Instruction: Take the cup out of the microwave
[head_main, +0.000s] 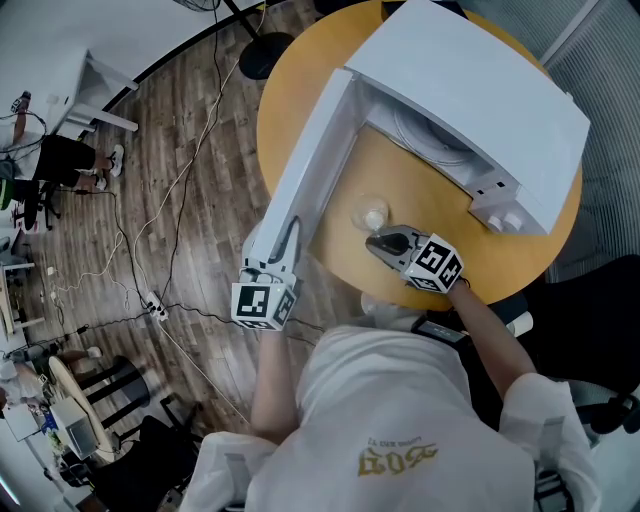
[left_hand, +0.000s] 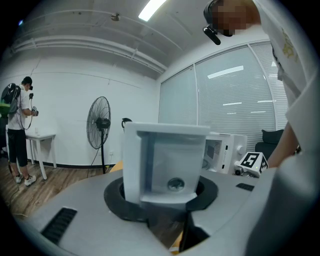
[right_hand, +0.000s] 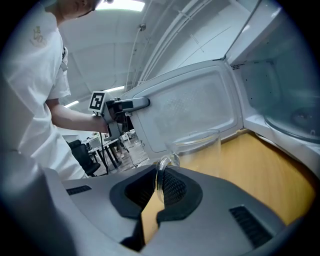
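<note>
The white microwave (head_main: 480, 100) stands on a round wooden table (head_main: 400, 275) with its door (head_main: 315, 150) swung wide open. My left gripper (head_main: 285, 235) is shut on the free edge of that door (left_hand: 165, 160), which fills the gap between its jaws. A clear glass cup (head_main: 372, 216) is over the table just in front of the open cavity (right_hand: 280, 95); I cannot tell whether it touches the wood. My right gripper (head_main: 375, 240) is shut on the cup's handle (right_hand: 161, 175), with the cup body (right_hand: 197, 150) right beyond the fingertips.
The glass turntable (right_hand: 300, 120) lies inside the cavity. A standing fan (left_hand: 100, 125) and a person (left_hand: 17, 130) are across the room. Cables (head_main: 170, 200) trail over the wooden floor left of the table. A dark chair (head_main: 590, 350) is at my right.
</note>
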